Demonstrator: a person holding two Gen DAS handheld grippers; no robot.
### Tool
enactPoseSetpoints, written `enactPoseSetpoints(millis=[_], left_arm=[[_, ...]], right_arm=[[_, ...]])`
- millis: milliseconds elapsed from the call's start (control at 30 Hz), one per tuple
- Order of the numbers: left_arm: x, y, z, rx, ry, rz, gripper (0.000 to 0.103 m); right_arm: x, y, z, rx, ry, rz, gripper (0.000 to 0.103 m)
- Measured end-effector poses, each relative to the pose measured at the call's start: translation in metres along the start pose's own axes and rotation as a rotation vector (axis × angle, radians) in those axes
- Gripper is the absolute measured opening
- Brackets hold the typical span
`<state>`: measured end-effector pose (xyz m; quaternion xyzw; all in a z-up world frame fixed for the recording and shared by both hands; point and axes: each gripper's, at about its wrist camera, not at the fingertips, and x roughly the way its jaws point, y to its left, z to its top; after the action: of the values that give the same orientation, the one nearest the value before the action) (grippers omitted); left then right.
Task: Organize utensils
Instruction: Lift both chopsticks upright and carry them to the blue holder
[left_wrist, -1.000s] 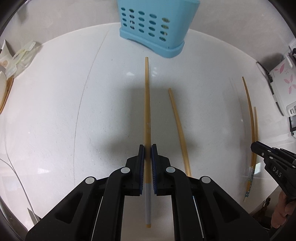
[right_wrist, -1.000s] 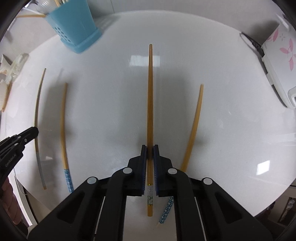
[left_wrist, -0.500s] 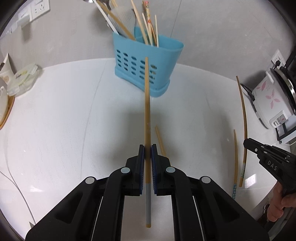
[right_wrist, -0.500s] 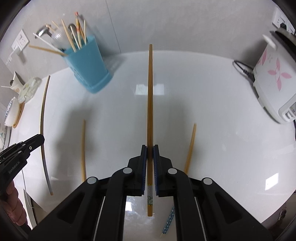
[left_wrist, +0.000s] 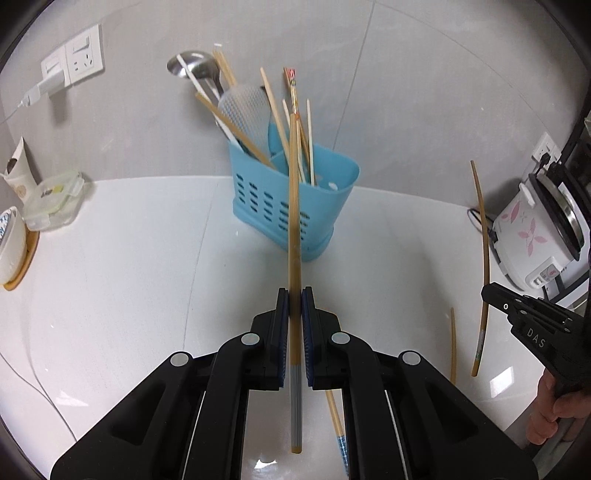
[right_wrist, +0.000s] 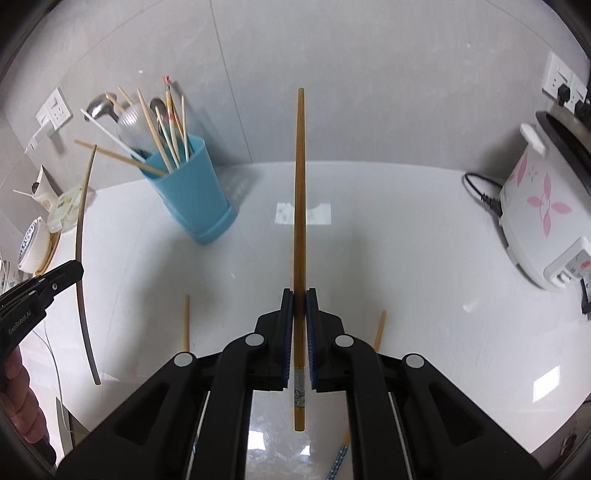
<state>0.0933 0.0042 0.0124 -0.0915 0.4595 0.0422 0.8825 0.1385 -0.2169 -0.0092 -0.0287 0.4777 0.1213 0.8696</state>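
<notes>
Holding one chopstick each, both tongs are pressed tight on the wood: the left tongs (left_wrist: 295, 295) pinch a chopstick with a grey ribbed end (left_wrist: 294, 258), the right tongs (right_wrist: 300, 295) pinch a chopstick with a patterned end (right_wrist: 299, 206). Both sticks hang above the white desk (left_wrist: 129, 258), and the blue holder (left_wrist: 291, 206) stands near, toward the wall. To do this step well, I think each thin tip must be aimed into a free gap, since the holder is already crowded. The sticks are smooth, long and tapered bamboo; the holder is plastic with holes. Two more chopsticks (right_wrist: 185, 321) lie on the glossy desk.
</notes>
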Motion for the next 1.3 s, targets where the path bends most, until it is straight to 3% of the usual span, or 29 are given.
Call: enactPoseSetpoints(millis=[633, 1300], left_arm=[[-0.028, -0.003, 0.076, 0.002, -0.136, -0.013, 0.006], [-0.023, -0.008, 0.139, -0.02, -0.277, -0.065, 0.006]], right_arm=[[-0.029, 0.014, 0.058, -0.031, -0.137, 0.017, 0.006], [-0.031, 0.037, 0.108, -0.058, -0.24, 0.052, 0.006]])
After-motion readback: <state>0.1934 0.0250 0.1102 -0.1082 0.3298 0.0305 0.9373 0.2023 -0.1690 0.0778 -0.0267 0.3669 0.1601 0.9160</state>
